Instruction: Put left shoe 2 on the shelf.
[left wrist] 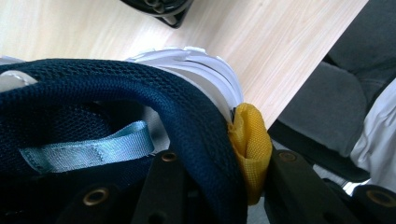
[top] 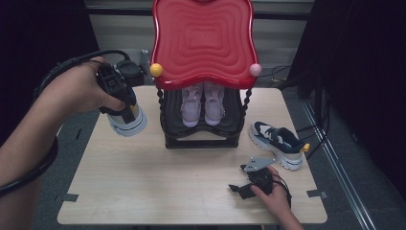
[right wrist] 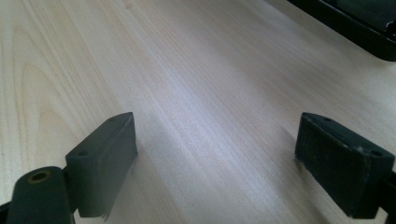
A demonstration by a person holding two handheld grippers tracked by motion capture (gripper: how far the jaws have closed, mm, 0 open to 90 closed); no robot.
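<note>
The left gripper [top: 125,111] has its jaws clamped on a navy sneaker's [top: 128,122] heel collar, held clear above the worktop's [top: 158,187] left edge. On the rack [top: 201,129] sits 1 lilac pair [top: 202,106] (lower shelf). The mate [top: 277,143] waits by the right edge; the right gripper [top: 242,188] rests wide open and empty near the front-right corner. Shelving both looks left to do.

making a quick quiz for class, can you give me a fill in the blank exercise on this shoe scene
1. The left tongs are shut on the heel collar of a navy and white sneaker, held above the ____.
2. The matching sneaker lies on the table to the ____ of the black shoe rack in the high view.
3. A pair of ____ shoes sits on the rack's shelf.
4. The right tongs rest low over the wood with jaws ____.

Missing words: table; right; pale purple; open
</note>
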